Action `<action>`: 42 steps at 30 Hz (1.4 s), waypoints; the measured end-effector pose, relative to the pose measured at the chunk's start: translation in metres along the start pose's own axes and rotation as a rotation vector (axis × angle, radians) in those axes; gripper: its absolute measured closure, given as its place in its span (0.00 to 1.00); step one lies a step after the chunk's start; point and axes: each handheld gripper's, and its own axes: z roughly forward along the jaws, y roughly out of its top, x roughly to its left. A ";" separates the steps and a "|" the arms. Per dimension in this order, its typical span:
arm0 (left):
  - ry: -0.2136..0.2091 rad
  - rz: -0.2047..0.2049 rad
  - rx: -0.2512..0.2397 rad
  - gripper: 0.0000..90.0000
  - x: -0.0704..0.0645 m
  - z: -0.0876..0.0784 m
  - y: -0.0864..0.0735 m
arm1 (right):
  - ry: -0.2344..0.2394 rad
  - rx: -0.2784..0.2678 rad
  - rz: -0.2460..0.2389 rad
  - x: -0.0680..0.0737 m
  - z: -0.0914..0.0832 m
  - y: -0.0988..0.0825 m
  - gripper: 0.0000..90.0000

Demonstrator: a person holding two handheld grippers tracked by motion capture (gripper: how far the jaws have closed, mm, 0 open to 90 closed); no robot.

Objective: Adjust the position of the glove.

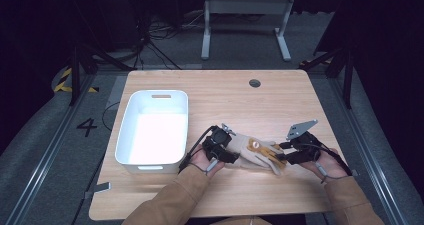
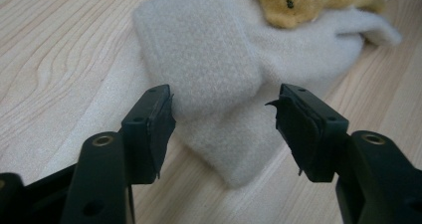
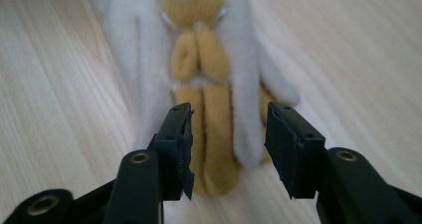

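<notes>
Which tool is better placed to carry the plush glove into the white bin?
Left, probably. The left tool is open at the plush glove's cuff end and sits beside the white bin. The right tool, open at its fingers, is farther off.

Left tool (image 2: 221,129) gapes over a cream glove's (image 2: 219,79) cuff — wooden table (image 2: 59,50) beneath.

Low in the middle of your high view lies a cream fleece glove (image 1: 255,154) with tan-gold plush fingers and a tan animal face; your left gripper view shows that face (image 2: 293,2) with a small black eye at the upper right. At left centre sits a plain white plastic bin (image 1: 152,127). The light wood-grain tabletop (image 1: 280,105) is pale beige with a dark round hole. Your black left gripper (image 2: 224,127) and black right gripper (image 3: 229,144) have brass-coloured screws. Your sleeves (image 1: 170,202) are tan.
</notes>
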 end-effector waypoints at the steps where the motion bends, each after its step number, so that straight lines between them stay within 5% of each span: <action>1: 0.001 0.001 -0.001 0.46 0.000 0.000 0.000 | 0.004 0.016 -0.001 0.000 0.002 -0.001 0.59; 14: -0.019 -0.020 -0.001 0.44 0.005 0.000 -0.001 | 0.049 0.130 0.012 0.002 0.016 -0.008 0.60; 16: -0.019 -0.020 -0.002 0.43 0.006 0.000 -0.002 | 0.046 0.141 0.008 0.002 0.019 -0.008 0.64; 20: -0.005 -0.028 0.002 0.44 0.007 0.000 -0.003 | 0.028 0.159 -0.020 0.005 0.020 -0.007 0.87; 28: 0.010 -0.080 0.005 0.53 0.013 0.003 -0.004 | 0.013 0.169 -0.038 0.007 0.022 -0.006 0.91; 38: 0.001 -0.011 0.015 0.60 0.011 0.010 -0.001 | 0.016 0.171 -0.044 0.008 0.024 -0.005 0.91; 42: 0.027 0.005 0.031 0.69 0.010 0.011 0.000 | 0.017 0.169 -0.042 0.008 0.024 -0.005 0.91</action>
